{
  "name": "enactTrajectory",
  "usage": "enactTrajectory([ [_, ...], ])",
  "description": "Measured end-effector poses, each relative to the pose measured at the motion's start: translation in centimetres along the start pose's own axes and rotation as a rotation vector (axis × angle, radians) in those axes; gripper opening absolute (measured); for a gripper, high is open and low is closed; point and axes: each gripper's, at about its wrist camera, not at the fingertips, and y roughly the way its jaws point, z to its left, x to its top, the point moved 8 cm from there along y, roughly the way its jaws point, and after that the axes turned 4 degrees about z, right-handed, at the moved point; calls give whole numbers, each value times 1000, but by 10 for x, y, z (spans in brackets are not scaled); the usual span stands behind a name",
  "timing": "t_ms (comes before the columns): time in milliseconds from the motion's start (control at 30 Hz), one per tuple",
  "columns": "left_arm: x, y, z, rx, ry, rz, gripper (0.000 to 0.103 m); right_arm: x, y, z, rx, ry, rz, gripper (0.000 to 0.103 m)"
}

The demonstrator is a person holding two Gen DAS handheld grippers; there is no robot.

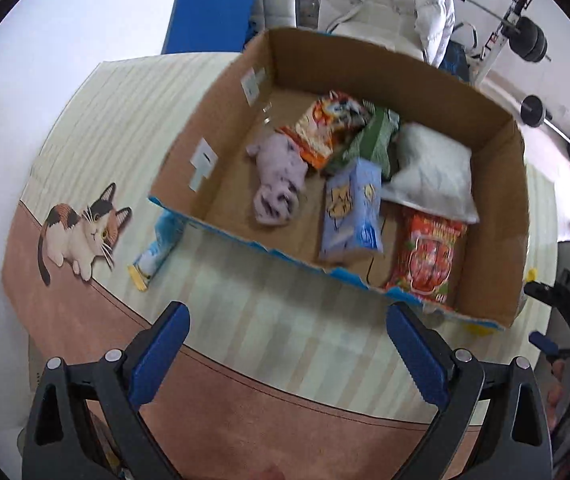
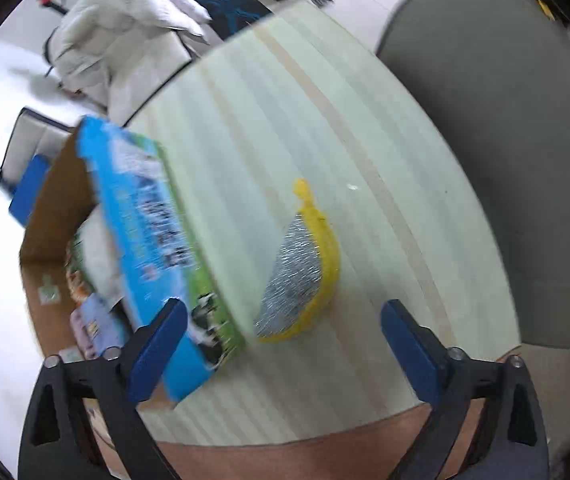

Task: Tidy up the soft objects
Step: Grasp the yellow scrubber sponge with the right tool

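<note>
Cardboard box (image 1: 497,216) holding lilac cloth (image 1: 279,184), white pillow (image 1: 431,172), snack bags, left gripper (image 1: 287,340) jaws apart, empty, right gripper (image 2: 283,334) jaws apart near yellow scrubber (image 2: 305,268)

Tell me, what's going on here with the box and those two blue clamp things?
A person is sorting soft things into a cardboard box on a striped mat, using two handheld grippers. The box already holds snack bags, a lilac cloth and a white pillow. Both the left gripper and the right gripper are open and empty. Outside the box lie a yellow-and-silver pouch, in front of the right gripper, and a light blue packet.
</note>
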Motion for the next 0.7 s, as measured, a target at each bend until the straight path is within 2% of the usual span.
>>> enactTrajectory([
  [33,-2,3,-2,11,8,0,101,2,9,-4,2,18,14,84],
  [100,-6,7,-5,34,26,2,101,6,28,-10,20,54,36,80],
  [200,-9,11,-4,49,40,-3,101,8,50,-7,45,56,71,79],
  [333,-14,19,0,44,51,19,101,5,65,1,-25,-44,78,56],
  [433,-20,24,4,23,81,35,101,-5,66,1,-87,-108,98,54],
  [567,-31,32,21,3,123,68,101,-37,62,-14,-117,-154,128,53],
  [700,-44,44,50,-42,143,126,101,-97,66,-28,-130,-219,194,53],
])
